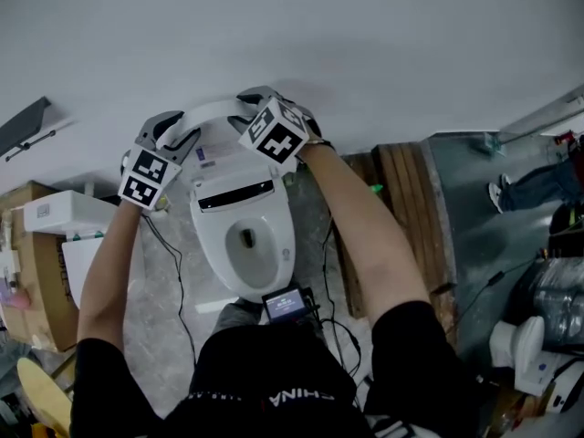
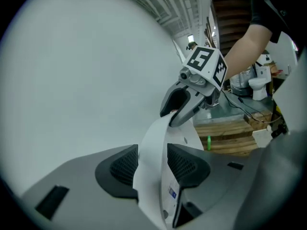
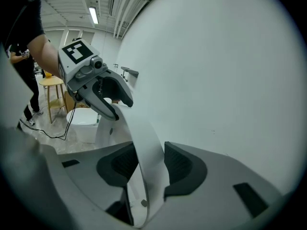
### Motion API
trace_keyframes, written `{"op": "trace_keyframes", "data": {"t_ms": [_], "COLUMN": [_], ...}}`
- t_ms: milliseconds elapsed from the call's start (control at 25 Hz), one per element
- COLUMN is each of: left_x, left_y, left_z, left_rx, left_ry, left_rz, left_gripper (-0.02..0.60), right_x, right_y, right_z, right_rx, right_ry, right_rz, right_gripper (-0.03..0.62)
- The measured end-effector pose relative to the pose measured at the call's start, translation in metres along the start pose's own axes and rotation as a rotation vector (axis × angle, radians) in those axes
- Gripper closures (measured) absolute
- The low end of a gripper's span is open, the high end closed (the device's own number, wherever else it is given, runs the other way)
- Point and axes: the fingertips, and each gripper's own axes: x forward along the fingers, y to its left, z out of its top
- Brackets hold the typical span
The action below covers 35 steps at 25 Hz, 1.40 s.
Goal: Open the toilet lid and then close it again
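Toilet lid [image 1: 212,110] stands raised, near upright over the bowl [image 1: 246,245], free rim uppermost and close to the white wall [image 1: 319,26]; cannot tell if it touches. It is a thin moulded shell, probably light and stiff with slight flex, and its glossy face would likely slip under a loose pinch. It swings on the rear hinge, so it may drop if let go. Best hold looks to be the top rim, one grip on each side of centre, which is where both sit now. Left gripper [image 1: 172,128]: jaws pinching the rim's left shoulder, the lid edge filling the gap between the pads. Right gripper [image 1: 254,101]: jaws pinching the right shoulder likewise. Both forearms reach forward, nearly straight, with the grippers angled somewhat downward onto the rim and their marker cubes facing up.
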Motion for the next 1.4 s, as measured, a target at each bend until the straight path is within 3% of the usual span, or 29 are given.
{"op": "trace_keyframes", "data": {"t_ms": [120, 240, 640, 960, 1280, 1400], "left_x": [0.005, 0.012, 0.042, 0.049, 0.039, 0.042], "left_y": [0.014, 0.029, 0.066, 0.075, 0.068, 0.069], "left_z": [-0.003, -0.009, -0.017, -0.021, -0.016, -0.018], "left_rx": [0.025, -0.008, -0.042, -0.065, -0.004, -0.019], "left_ry": [0.015, 0.031, 0.107, 0.118, 0.116, 0.124], "left_rz": [0.071, 0.112, 0.135, 0.139, 0.205, 0.202], "left_gripper": [0.413, 0.462, 0.476, 0.476, 0.485, 0.494], "right_x": [0.013, 0.026, 0.057, 0.047, 0.051, 0.049], "right_y": [-0.014, -0.023, -0.054, -0.055, -0.058, -0.057], "right_z": [0.004, 0.004, 0.007, 0.008, 0.008, 0.007], "right_rx": [0.013, 0.016, 0.037, -0.081, -0.063, -0.07], "right_ry": [-0.013, -0.013, -0.014, -0.038, -0.022, -0.009], "right_rz": [0.011, 0.037, 0.035, -0.004, -0.005, -0.017], "right_gripper": [0.433, 0.434, 0.447, 0.494, 0.497, 0.497]}}
